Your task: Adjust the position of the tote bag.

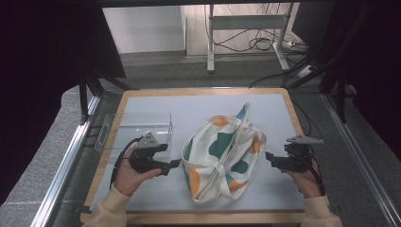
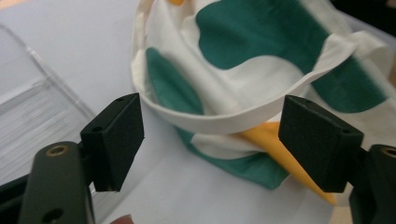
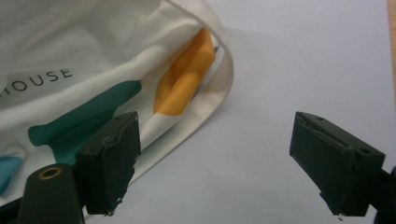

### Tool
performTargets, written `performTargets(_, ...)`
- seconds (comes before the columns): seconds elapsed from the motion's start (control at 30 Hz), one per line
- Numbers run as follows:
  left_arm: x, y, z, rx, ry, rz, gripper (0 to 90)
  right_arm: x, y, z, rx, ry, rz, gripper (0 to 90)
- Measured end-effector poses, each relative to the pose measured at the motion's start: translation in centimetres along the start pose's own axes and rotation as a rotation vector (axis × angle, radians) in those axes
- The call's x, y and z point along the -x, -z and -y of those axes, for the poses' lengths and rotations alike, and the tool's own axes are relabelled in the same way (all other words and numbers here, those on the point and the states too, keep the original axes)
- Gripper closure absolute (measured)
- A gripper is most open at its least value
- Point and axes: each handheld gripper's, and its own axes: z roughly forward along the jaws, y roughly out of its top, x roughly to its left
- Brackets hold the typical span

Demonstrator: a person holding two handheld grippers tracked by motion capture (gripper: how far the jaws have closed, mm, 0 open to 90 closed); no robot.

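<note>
Tabletop: cloth bag (image 1: 222, 158) lies between both grippers' open jaws.

Cream bag (image 1: 222, 156) with green, orange blotches on a pale-blue mat (image 1: 283, 118).

Grey carpet floor (image 1: 42, 142), white wall (image 1: 142, 28), metal desk frame (image 1: 246, 23) with cables (image 1: 257, 43).

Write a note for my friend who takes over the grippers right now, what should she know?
Left gripper: open, holding nothing, right beside the left edge of the cloth bag, its jaws either side of the cream strap.
Right gripper: open, holding nothing, just off the bag's right edge.
The bag lies crumpled mid-mat; a clear plastic box sits to its left.
Done: nothing grasped yet.
Left: probably close on the bag and handle it.
</note>
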Motion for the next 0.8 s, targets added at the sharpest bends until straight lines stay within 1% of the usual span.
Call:
performTargets(0.07,0.3,0.1,-0.1,-0.003,-0.003,0.019,22.9,0.1,0.0,0.0,0.000,-0.001,-0.001,16.7)
performTargets(0.17,0.7,0.0,-0.2,-0.003,0.016,0.042,21.9,0.1,0.0,0.1,0.000,0.001,0.003,16.6)
performTargets(0.27,1.2,-0.3,-0.1,-0.025,0.004,0.046,21.7,0.1,0.3,0.0,0.013,-0.002,0.002,16.7)
performTargets(0.3,1.2,-0.3,-0.1,-0.025,0.004,0.046,21.5,0.1,0.4,0.0,0.018,-0.005,0.005,16.7)
performTargets(0.33,1.7,-0.4,-0.1,-0.036,-0.022,0.047,21.4,0.2,0.4,-0.1,0.021,-0.007,0.008,16.7)
performTargets(0.37,1.9,-0.5,-0.1,-0.041,-0.030,0.053,21.4,0.2,0.4,-0.1,0.022,-0.009,0.009,16.7)
performTargets(0.4,2.0,-0.5,0.0,-0.044,-0.036,0.060,21.1,0.2,0.4,-0.1,0.021,-0.009,0.009,16.7)
performTargets(0.43,2.0,-0.5,0.0,-0.044,-0.036,0.060,20.5,0.2,0.4,-0.1,0.021,-0.009,0.009,16.7)
performTargets(0.47,2.3,-0.6,0.0,-0.039,-0.048,0.058,20.2,0.2,0.3,-0.1,0.019,-0.006,0.013,16.7)
performTargets(0.6,2.5,-0.5,0.1,-0.033,-0.060,0.068,19.1,0.1,0.1,-0.1,0.012,0.000,0.009,16.6)
performTargets(0.67,3.0,-0.2,0.4,-0.016,-0.078,0.070,17.7,0.0,0.0,-0.1,0.008,0.003,0.010,16.7)
performTargets(0.73,3.4,-0.1,0.6,-0.015,-0.093,0.090,17.1,0.0,0.0,0.0,0.006,0.005,0.014,16.6)
performTargets(0.77,3.4,-0.1,0.6,-0.015,-0.093,0.090,16.4,0.0,0.0,0.0,0.007,0.003,0.013,16.6)
performTargets(0.8,3.8,0.1,0.9,-0.019,-0.105,0.093,16.3,0.0,0.0,0.0,0.007,0.004,0.013,16.7)
